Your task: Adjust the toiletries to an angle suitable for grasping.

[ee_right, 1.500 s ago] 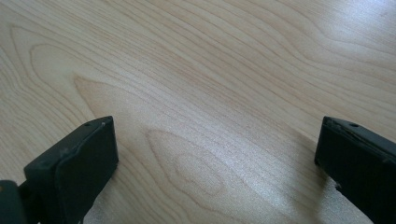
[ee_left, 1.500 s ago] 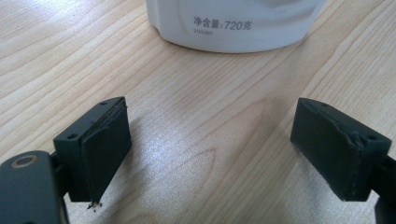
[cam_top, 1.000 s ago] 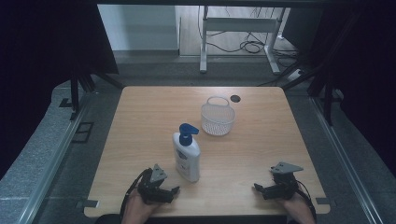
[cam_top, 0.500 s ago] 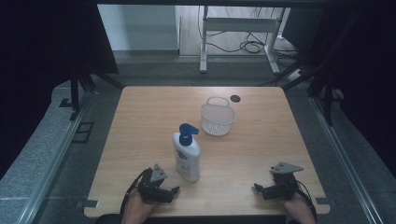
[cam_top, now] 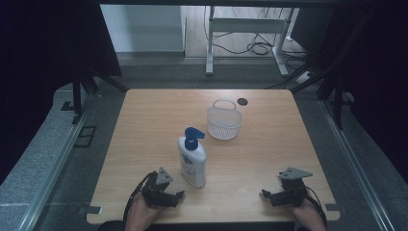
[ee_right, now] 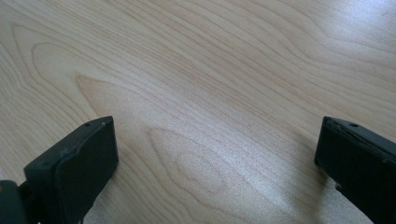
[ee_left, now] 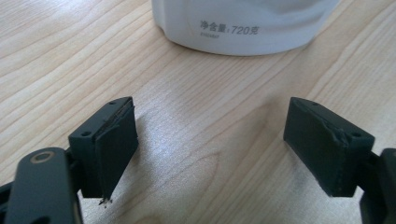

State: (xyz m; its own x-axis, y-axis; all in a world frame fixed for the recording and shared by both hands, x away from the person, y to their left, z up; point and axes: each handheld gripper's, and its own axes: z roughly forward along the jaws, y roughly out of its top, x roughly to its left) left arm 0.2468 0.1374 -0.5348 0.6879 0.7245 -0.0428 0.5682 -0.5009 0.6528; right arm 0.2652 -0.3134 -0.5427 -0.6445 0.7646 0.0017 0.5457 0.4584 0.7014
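Soap bottle (cam_top: 192,155) stands upright at twelve o'clock, just ahead of my left tongs (cam_top: 174,196), whose gaping jaws have just been narrowing on nothing, while my right tongs (cam_top: 267,195) rest released on the table (cam_top: 144,125).

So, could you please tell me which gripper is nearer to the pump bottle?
Left. The left gripper sits just beside the pump bottle, at its base; the right gripper rests well off toward the table's other near corner.

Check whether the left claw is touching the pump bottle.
Apart. The left gripper view shows bare table between the left claw and the base of the bottle; its jaws stand wide with nothing between them, having just closed slightly.
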